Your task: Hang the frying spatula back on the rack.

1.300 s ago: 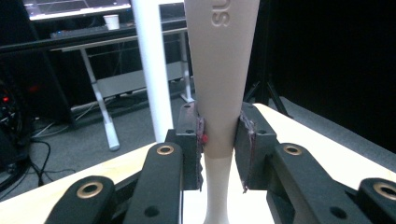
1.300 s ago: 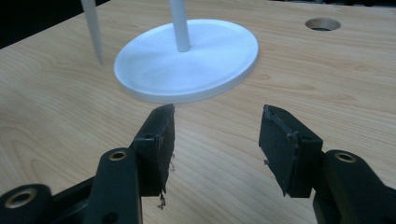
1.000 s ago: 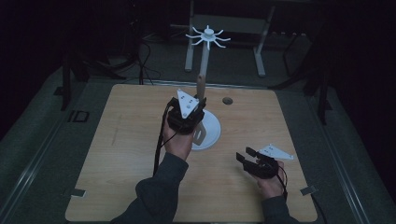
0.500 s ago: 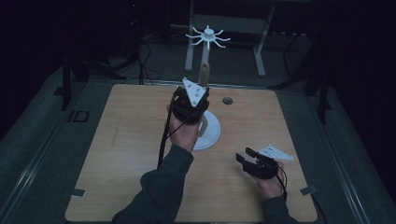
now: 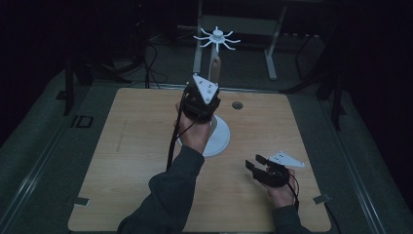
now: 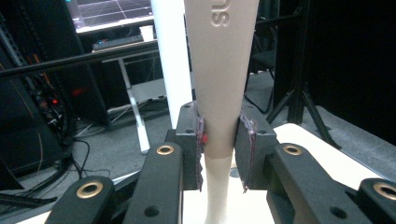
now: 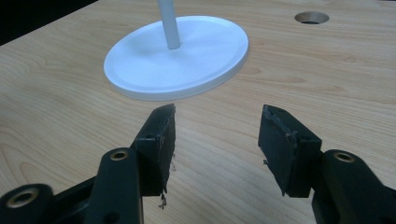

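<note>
We have the left claw [image 6: 219, 140] clamped on the narrow neck of a stiff, smooth, light-looking beige utensil handle [image 6: 223, 79] rising above it beside the stand's white pole [image 6: 170, 56], while our right claw [image 7: 215, 135] gapes wide, holding nothing, over the desk [image 7: 56, 93].

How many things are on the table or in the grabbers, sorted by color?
White: 1, the stand with its round base, pole and hooks on top.
Beige: 1, the utensil handle clamped in the left gripper.
Black: 2, that gripper and the open right gripper.
Total: 4.
</note>
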Demonstrator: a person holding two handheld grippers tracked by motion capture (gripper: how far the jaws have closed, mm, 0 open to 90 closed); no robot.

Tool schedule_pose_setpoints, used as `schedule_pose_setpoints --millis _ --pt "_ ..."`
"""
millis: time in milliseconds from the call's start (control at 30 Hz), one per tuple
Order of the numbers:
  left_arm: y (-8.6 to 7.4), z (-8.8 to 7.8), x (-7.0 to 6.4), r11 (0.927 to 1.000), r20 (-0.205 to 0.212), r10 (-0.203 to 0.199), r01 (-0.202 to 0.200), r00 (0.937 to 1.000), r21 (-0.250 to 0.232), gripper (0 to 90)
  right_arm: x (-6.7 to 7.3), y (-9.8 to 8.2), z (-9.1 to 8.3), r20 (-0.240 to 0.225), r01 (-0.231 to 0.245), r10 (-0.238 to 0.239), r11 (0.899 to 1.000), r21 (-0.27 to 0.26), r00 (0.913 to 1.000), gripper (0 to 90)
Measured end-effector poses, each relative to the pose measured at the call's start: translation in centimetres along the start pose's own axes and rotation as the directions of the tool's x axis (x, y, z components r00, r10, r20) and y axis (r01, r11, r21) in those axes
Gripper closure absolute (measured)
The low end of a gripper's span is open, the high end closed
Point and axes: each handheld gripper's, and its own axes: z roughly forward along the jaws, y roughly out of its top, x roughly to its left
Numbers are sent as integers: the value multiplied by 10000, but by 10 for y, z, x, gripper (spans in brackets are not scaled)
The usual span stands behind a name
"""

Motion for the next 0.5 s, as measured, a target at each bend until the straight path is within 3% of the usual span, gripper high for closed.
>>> schedule_pose_setpoints --millis 500 --pt "11 7 -1 9998 -556 21 -9 9985 208 730 2 0 1 -51 11 -11 10000 61 10000 461"
